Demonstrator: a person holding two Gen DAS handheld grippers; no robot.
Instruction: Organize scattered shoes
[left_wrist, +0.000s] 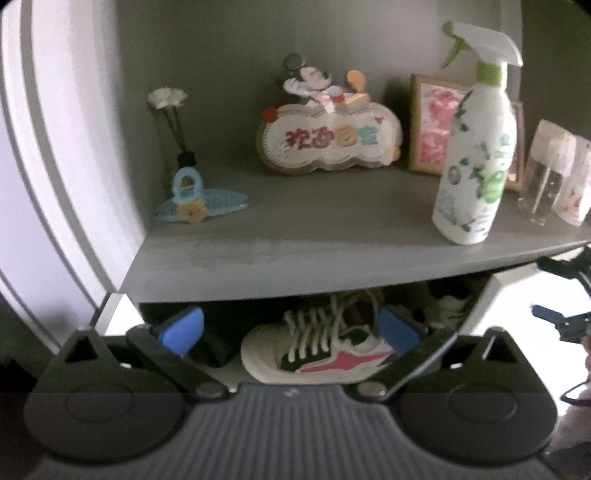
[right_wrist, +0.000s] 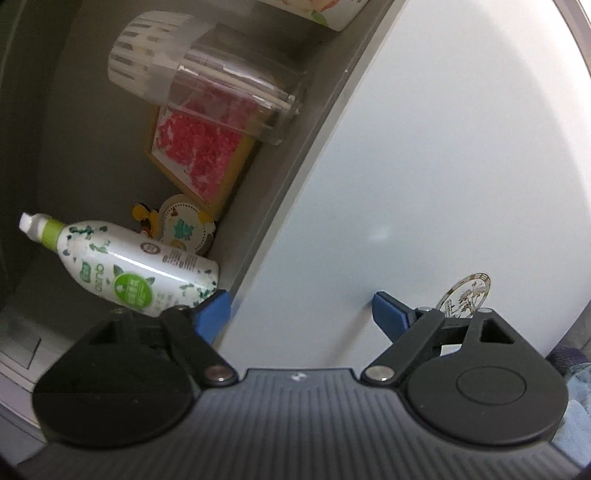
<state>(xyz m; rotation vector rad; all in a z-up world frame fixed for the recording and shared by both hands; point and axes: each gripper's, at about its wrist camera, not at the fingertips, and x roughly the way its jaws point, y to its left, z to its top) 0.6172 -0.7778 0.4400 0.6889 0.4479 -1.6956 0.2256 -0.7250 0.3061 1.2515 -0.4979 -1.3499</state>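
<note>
A white sneaker (left_wrist: 317, 350) with pink and black side panels and cream laces lies on its sole in the low compartment under the grey shelf (left_wrist: 295, 266). My left gripper (left_wrist: 290, 332) is open in front of that compartment. Its blue pads (left_wrist: 181, 332) stand wide on either side of the sneaker and do not press on it. A dark shoe (left_wrist: 216, 349) sits to the sneaker's left, and more shoes (left_wrist: 447, 304) show dimly to its right. My right gripper (right_wrist: 301, 315) is open and empty before a white cabinet door (right_wrist: 424, 184), in a strongly rolled view.
On the shelf stand a spray bottle (left_wrist: 476, 162), a cartoon mouse plaque (left_wrist: 328, 144), a framed pink picture (left_wrist: 432, 125), a clear jar (left_wrist: 546, 177) and a small blue ornament (left_wrist: 192, 199). A white cabinet side (left_wrist: 55, 147) bounds the left. Another gripper's blue pad (left_wrist: 546, 314) shows at the right edge.
</note>
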